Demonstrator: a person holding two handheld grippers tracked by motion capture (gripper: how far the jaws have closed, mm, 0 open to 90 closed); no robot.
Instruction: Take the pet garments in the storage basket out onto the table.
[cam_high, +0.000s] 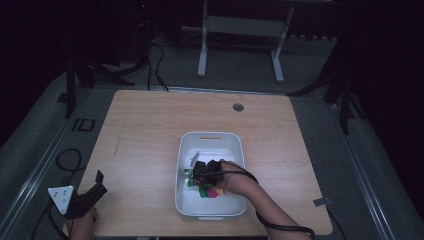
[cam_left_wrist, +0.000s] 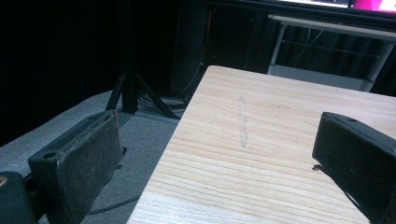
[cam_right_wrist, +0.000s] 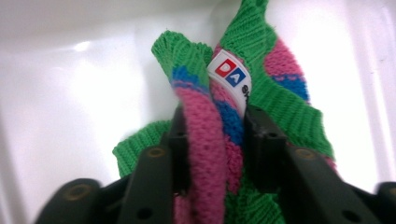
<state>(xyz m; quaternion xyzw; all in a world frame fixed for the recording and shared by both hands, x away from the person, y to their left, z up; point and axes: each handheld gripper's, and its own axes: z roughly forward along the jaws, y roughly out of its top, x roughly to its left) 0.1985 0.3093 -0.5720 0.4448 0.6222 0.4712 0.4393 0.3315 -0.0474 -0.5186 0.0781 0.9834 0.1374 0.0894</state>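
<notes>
The right claw (cam_right_wrist: 212, 140) pinches the knitted cloth (cam_right_wrist: 205, 140) inside the white tub (cam_high: 186, 200), ready to lift; the left claw (cam_left_wrist: 219, 154) waits wide open.

Bin (cam_high: 235, 142) at centre of counter (cam_high: 145, 150), right of middle. Sock (cam_high: 207, 192) inside bin, toward its lower edge. Left hand-held gripper (cam_high: 97, 182) at lower left corner of counter.
</notes>
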